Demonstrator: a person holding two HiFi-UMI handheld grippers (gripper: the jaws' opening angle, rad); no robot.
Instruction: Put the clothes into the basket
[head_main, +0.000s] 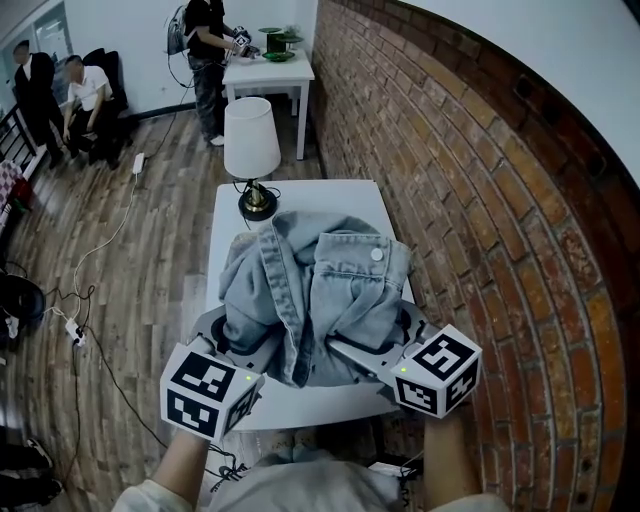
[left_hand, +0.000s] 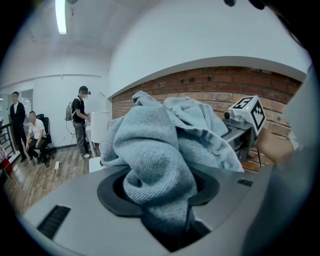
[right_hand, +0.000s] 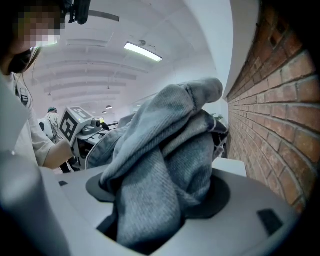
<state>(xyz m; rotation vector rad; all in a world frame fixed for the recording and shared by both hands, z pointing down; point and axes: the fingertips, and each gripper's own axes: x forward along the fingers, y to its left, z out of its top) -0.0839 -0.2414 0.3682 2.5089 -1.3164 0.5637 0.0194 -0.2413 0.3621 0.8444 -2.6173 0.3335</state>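
Observation:
A light blue denim jacket (head_main: 315, 295) hangs bunched in the air above the white table (head_main: 300, 195), held from both sides. My left gripper (head_main: 232, 338) is shut on a thick fold of the jacket (left_hand: 160, 170) at its left edge. My right gripper (head_main: 395, 338) is shut on another wad of the denim jacket (right_hand: 160, 185) at its right edge. Cloth fills both jaws, so the fingertips are hidden. In the left gripper view the right gripper's marker cube (left_hand: 247, 112) shows beyond the cloth. No basket is in view.
A lamp with a white shade (head_main: 250, 140) stands at the table's far end. A brick wall (head_main: 470, 200) runs close along the right. Cables (head_main: 95, 280) lie on the wooden floor at left. People stand and sit at the far end by a second white table (head_main: 268, 70).

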